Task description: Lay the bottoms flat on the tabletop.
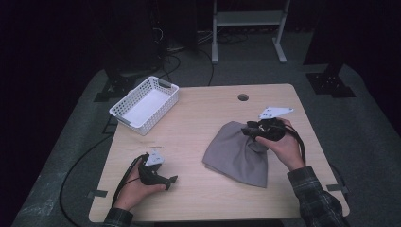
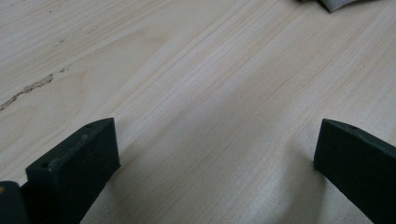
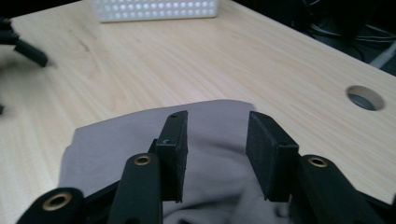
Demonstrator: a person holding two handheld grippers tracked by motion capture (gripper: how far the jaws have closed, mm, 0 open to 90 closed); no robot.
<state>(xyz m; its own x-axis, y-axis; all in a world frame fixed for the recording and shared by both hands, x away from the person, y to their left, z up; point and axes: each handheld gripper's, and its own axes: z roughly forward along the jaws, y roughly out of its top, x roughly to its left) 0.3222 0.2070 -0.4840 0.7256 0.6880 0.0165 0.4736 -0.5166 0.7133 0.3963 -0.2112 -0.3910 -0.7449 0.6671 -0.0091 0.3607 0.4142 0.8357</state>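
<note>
Grey cloth [image 1: 239, 153] lies crumpled on the right half of the wooden table [image 1: 198, 198], closer to the person's side than the far side. Nearest of all, the left gripper [image 1: 171, 182] rests low over bare wood by the near left edge. Its jaws stand wide apart with nothing between them, as the left gripper view shows.

A bit farther out, the right gripper [image 3: 217, 149] sits over the cloth's far end. Its jaws are partly apart, and the pads do not press on the cloth below them. I think the cloth has just been let go, or is about to be picked up again. To grab it, the jaws need to dip down and pinch a fold.

Bare wood lies all around the cloth, so it has room to spread or slide. Its near right corner sits near the table edge. A white basket [image 1: 146, 105] sits at the far left corner, well apart, and a round hole [image 1: 243, 97] is near the far edge.
</note>
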